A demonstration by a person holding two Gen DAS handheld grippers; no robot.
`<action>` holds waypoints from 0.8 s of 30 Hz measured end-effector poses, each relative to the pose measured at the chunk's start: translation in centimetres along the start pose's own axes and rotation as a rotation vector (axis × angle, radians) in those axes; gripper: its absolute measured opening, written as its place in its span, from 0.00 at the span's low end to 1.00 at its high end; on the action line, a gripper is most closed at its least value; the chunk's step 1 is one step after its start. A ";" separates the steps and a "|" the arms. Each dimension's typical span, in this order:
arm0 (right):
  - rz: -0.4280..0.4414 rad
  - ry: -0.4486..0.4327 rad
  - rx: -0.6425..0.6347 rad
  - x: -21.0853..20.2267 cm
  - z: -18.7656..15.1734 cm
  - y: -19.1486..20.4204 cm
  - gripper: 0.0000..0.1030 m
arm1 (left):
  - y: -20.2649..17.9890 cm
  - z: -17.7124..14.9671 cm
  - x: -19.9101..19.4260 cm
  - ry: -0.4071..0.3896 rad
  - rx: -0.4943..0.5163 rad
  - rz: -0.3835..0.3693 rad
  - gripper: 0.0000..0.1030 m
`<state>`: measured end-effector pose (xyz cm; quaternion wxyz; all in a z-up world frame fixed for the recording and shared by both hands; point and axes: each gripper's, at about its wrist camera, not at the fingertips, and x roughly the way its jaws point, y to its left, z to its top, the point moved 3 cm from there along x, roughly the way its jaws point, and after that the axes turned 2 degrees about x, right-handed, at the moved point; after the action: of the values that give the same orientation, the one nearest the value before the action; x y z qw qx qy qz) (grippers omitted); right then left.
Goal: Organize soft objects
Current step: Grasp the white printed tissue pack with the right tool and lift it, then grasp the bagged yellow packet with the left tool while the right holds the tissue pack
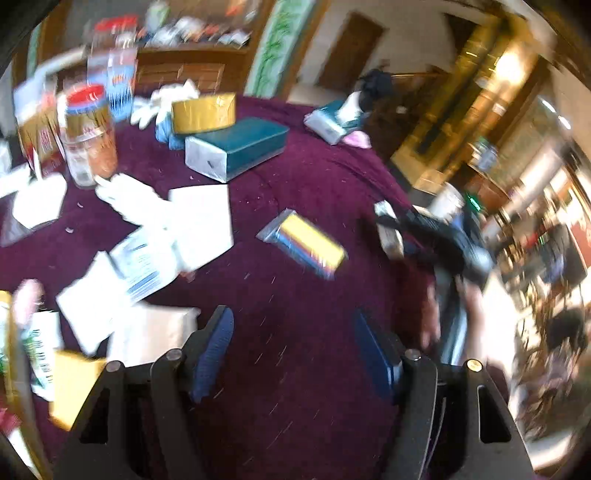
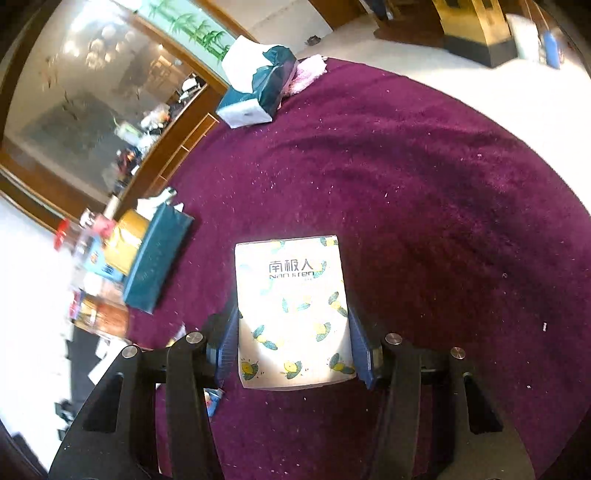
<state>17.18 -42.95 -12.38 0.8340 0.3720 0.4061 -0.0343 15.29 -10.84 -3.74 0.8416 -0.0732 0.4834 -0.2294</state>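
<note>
A round table with a purple cloth (image 1: 303, 369) is filling most of the view. On the far left, jars with red lids (image 1: 88, 136) are standing close together. Behind them a wooden cabinet (image 1: 184, 70) is sitting by the wall, next to a bamboo picture (image 2: 195, 26).

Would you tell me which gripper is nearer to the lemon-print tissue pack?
Right. The right gripper has the lemon-print tissue pack clamped between its blue pads. The left gripper hangs open over bare purple tablecloth, with nothing between its fingers.
</note>
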 end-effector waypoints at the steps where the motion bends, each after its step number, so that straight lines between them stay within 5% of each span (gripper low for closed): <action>1: 0.010 0.000 0.012 0.0 0.1 -0.1 0.50 | -0.1 1.0 1.6 0.030 -0.069 -0.011 0.67; 5: -0.013 -0.006 -0.003 0.6 0.5 0.5 0.50 | -0.6 3.5 7.8 0.158 -0.291 0.012 0.67; 10: 0.060 0.015 0.112 1.1 1.8 -1.0 0.50 | -1.8 5.0 12.1 0.182 -0.366 0.147 0.67; 19: 0.129 0.035 0.197 1.2 1.9 -1.7 0.50 | -2.6 5.5 15.1 0.181 -0.402 0.231 0.72; 24: 0.134 0.041 0.203 1.3 2.0 -1.8 0.50 | -4.0 5.8 16.0 0.131 -0.240 0.307 0.72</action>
<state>18.73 -45.24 -13.55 0.7839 0.4815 0.3918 -0.0118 25.81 -22.25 -11.86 0.8186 -0.0833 0.5666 -0.0434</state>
